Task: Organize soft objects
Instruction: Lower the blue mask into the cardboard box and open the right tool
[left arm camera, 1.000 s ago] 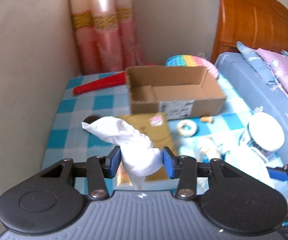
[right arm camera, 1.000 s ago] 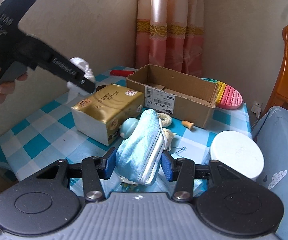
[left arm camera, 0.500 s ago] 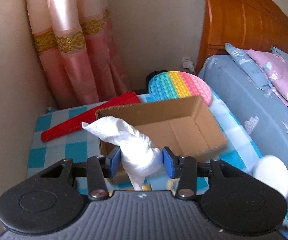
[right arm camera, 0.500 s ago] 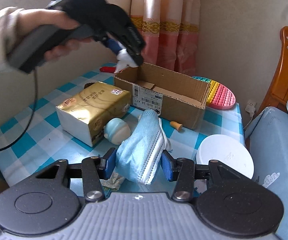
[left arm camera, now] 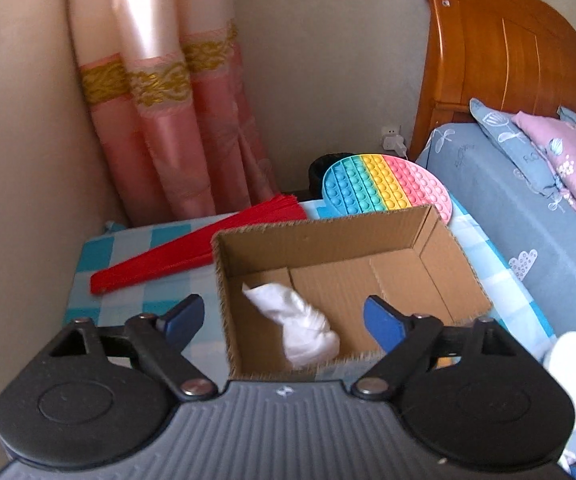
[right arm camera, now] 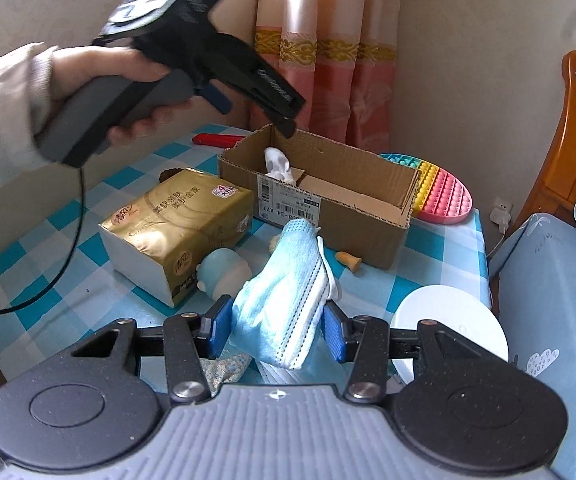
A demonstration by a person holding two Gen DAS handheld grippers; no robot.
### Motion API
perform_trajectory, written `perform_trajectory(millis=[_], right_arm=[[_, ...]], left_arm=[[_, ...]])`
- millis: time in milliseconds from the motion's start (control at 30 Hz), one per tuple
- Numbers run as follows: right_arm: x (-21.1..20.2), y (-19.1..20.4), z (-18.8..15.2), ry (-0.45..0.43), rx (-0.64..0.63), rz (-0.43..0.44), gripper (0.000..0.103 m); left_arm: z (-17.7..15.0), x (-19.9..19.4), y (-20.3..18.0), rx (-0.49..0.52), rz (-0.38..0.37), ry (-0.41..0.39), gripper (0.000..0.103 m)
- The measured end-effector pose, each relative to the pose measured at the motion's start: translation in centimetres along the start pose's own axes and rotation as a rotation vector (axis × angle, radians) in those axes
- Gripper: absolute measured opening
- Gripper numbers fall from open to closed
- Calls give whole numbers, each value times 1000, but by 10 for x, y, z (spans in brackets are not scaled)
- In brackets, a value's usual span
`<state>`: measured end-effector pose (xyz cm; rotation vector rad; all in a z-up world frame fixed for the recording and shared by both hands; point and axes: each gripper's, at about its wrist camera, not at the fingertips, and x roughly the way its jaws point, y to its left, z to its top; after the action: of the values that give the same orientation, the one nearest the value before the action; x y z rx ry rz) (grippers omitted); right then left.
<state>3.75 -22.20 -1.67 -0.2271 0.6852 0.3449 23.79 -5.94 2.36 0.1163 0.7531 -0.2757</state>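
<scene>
Your left hand-held gripper (left arm camera: 284, 316) has just been opening, and its jaws now stand wide apart with nothing pressed between them: the white cloth wad (left arm camera: 293, 322) lies loose on the floor of the cardboard box (left arm camera: 427, 236), in the lower left part of the box as the left wrist view shows it. So the drop of this item looks done, and the step in hand is the release.

Your right hand-held gripper (right arm camera: 278, 332) is clamped on the blue face mask (right arm camera: 284, 292), low in the centre of the right wrist view, above the checked table (right arm camera: 44, 276) and short of the box.

The wad's long axis runs diagonally, its narrow tail toward the upper left of the left wrist frame and its fat end toward the lower right, near the box's front wall. The mask stands roughly upright in the jaws, its long axis leaning to the upper right, the ear loops trailing on its right edge.

Next, I judge, you clear the left hand out of the way (it hangs right over the box in the right wrist view) and carry the mask over the near wall, then open the jaws above the bare right half of the box
</scene>
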Motion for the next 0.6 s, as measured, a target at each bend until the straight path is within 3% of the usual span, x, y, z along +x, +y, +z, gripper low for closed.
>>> perform_trajectory(millis=[233, 433, 600], right_arm=[[-2, -2, 16, -25, 14, -6, 52], [9, -13, 50, -50, 27, -21, 52], [30, -25, 83, -58, 7, -46, 52]], left_arm=[[-43, -53, 17, -56, 12, -20, 99], [-88, -94, 31, -154, 19, -43, 100], [-120, -116, 32, -157, 83, -93, 100]])
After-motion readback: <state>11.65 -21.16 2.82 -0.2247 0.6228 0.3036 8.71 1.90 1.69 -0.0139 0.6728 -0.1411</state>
